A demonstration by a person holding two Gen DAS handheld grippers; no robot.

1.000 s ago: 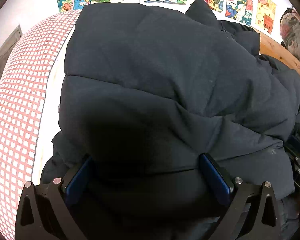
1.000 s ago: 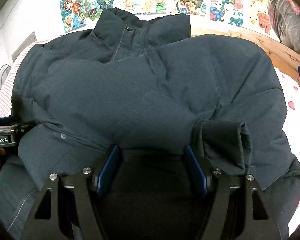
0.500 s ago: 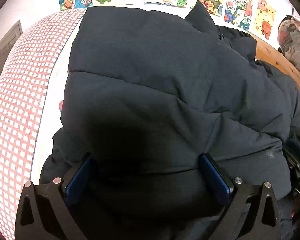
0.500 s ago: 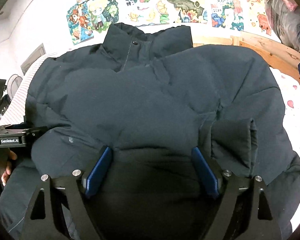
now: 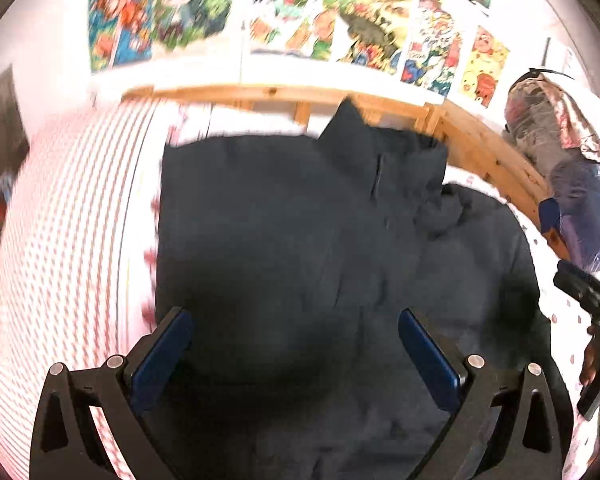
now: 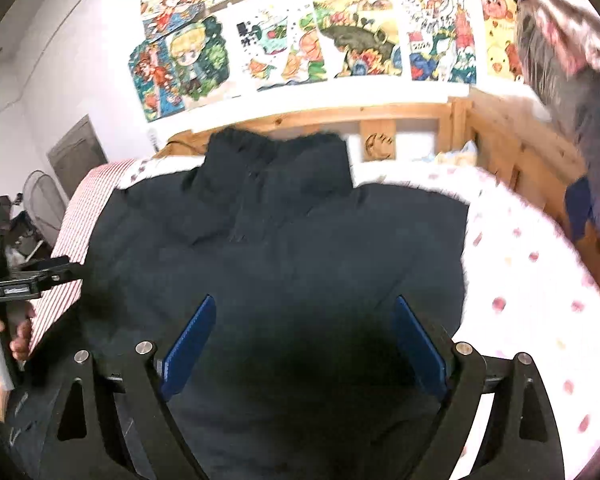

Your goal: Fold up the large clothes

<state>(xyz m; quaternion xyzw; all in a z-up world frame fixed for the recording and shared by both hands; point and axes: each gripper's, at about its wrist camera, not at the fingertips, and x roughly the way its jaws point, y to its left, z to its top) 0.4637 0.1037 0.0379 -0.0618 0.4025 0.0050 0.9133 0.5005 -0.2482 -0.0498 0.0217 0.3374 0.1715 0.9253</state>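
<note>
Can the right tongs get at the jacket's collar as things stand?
Probably yes. The right tongs are open and empty above the dark jacket, and nothing lies over the collar at the far end by the wooden bed frame.

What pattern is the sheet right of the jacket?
White with pink spots; clearest in the right wrist view.

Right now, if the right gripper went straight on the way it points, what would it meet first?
Probably the dark jacket. The open right gripper points over it toward the collar; the fabric fills the gap between the fingers. Depth is unclear, so contact height is uncertain.
</note>
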